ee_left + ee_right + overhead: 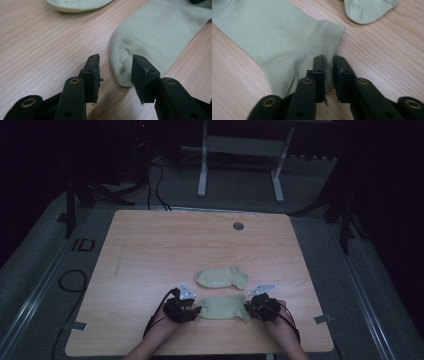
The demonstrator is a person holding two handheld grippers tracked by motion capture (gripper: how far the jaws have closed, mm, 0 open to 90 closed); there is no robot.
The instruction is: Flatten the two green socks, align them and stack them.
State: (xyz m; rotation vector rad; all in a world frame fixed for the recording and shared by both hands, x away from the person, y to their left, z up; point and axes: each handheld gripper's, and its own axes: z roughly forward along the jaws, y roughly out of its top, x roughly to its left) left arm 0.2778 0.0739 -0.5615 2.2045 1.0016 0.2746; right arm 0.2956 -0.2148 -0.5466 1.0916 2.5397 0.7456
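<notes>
The room around me is dark; grey floor runs past the far edge, with a white frame stand (240, 157) behind and black cables trailing on the left. In front of me lies the wooden table (150, 250), pale and grained, with a small round grommet hole (238, 226) near its far side.

Two pale green socks lie on the near half of the table. The far sock (221, 278) rests flat just beyond the one I am working on, apart from it by a narrow strip of wood. The near sock (223, 307) lies flat across my front, stretched between my two hands, its toe toward my left and its ribbed cuff toward my right.

My left gripper (195, 310) sits at the toe end. In the left gripper view its jaws stand apart, with the rounded toe of the near sock (155, 40) lying between and just ahead of them; the right-hand pad is over the edge of the fabric, the other over bare wood, so nothing is pinched.

My right gripper (248, 308) is at the cuff end. In the right gripper view the jaws are drawn in close on the ribbed cuff of the near sock (274, 35), a fold of the cuff standing up between the pads.
</notes>
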